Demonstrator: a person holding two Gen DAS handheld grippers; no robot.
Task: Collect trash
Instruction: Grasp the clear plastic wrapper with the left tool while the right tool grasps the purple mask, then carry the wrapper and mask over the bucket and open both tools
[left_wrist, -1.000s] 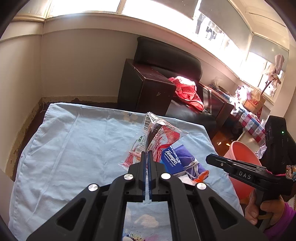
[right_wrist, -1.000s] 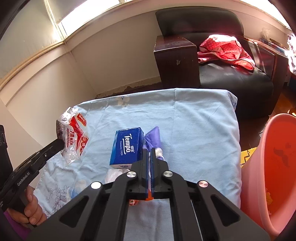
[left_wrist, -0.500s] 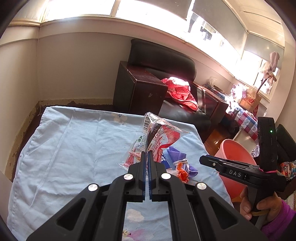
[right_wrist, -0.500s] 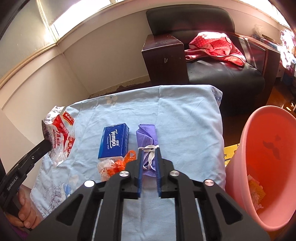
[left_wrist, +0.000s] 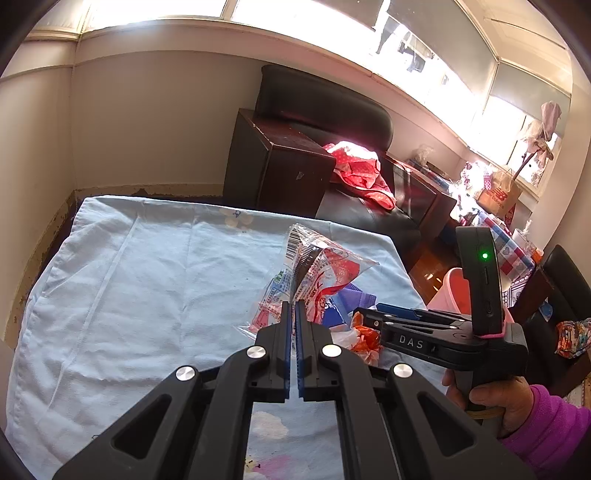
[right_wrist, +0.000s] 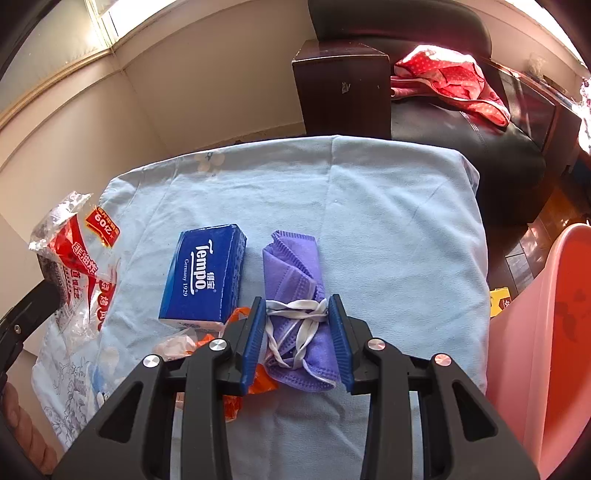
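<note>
My left gripper (left_wrist: 294, 308) is shut on a red and clear plastic snack wrapper (left_wrist: 317, 273) and holds it above the blue cloth; the wrapper also shows in the right wrist view (right_wrist: 74, 258). My right gripper (right_wrist: 297, 306) is open, its fingers on either side of a folded purple face mask (right_wrist: 295, 269) with white straps lying on the cloth. A blue Tempo tissue pack (right_wrist: 205, 273) lies left of the mask, with an orange and white crumpled wrapper (right_wrist: 192, 341) in front of it. A pink bin (right_wrist: 546, 332) stands at the right.
A light blue cloth (right_wrist: 388, 206) covers the table. A dark wooden cabinet (right_wrist: 343, 88) and a black sofa with a red cloth (right_wrist: 450, 74) stand behind it. Wooden floor and a yellow item (right_wrist: 500, 301) lie beside the bin.
My right gripper has opened from shut and moved right, from the orange wrapper to around the purple mask. My left gripper has stayed shut on the snack wrapper.
</note>
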